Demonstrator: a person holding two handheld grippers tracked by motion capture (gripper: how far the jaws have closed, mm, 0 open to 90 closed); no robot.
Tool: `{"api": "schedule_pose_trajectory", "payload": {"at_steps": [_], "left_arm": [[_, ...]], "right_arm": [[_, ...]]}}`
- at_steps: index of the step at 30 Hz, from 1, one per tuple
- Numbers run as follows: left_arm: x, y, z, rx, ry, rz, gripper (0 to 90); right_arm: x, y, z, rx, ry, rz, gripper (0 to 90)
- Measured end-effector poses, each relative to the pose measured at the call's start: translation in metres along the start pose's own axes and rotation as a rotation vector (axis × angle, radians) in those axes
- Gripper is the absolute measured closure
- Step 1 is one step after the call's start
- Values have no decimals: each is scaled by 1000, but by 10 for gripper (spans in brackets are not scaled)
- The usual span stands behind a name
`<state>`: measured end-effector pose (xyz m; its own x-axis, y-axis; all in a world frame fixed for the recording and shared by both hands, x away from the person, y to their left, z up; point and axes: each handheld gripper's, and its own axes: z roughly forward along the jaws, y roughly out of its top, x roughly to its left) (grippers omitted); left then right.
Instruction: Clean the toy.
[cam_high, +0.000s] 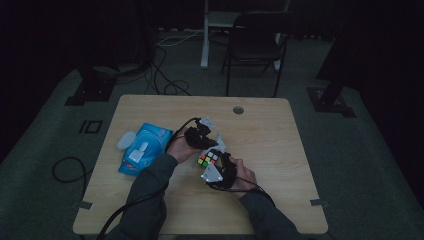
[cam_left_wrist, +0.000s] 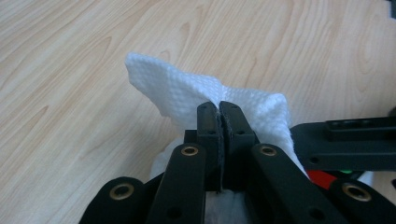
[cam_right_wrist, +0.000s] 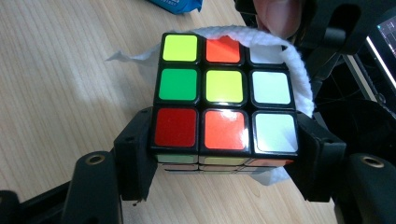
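A Rubik's cube (cam_right_wrist: 224, 88) with mixed colours on its top face sits clamped between the two jaws of my right gripper (cam_right_wrist: 225, 156), just above the table. In the high view the cube (cam_high: 207, 159) is near the table's middle, with my right gripper (cam_high: 216, 169) behind it. My left gripper (cam_left_wrist: 219, 112) is shut on a white textured wipe (cam_left_wrist: 182, 88). The wipe (cam_right_wrist: 299, 79) drapes over the cube's far and right edges. My left gripper (cam_high: 206, 142) stands just beyond the cube, its jaws against it.
A blue pack of wipes (cam_high: 145, 147) lies on the wooden table (cam_high: 280, 150) to the left, with a small white lid (cam_high: 126, 140) beside it. A cable hole (cam_high: 238, 110) sits near the far edge. A chair (cam_high: 255, 45) stands beyond the table.
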<state>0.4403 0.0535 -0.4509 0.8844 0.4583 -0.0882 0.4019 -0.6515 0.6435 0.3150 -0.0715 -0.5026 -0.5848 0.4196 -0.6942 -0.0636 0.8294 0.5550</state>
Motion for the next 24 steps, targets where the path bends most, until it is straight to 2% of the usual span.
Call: {"api": "schedule_pose_trajectory", "payload": {"at_steps": [2,8,11,14,24], "left_arm": [[-1,1,2,3,4,0,886],[-8,4,3,-4,-49,36,885],[-9,5,2,-15,-60,37,884],[-9,5,1,-14,-48,41,885],[1,0,-3,0,3,10,885]], "right_arm": [[0,0,0,2,1,-1,342],[0,0,0,2,6,-6,343],[0,-1,0,1,2,-9,343],[-1,-1,0,0,-1,-6,343],[-1,-1,-1,-6,-3,-6,343]]}}
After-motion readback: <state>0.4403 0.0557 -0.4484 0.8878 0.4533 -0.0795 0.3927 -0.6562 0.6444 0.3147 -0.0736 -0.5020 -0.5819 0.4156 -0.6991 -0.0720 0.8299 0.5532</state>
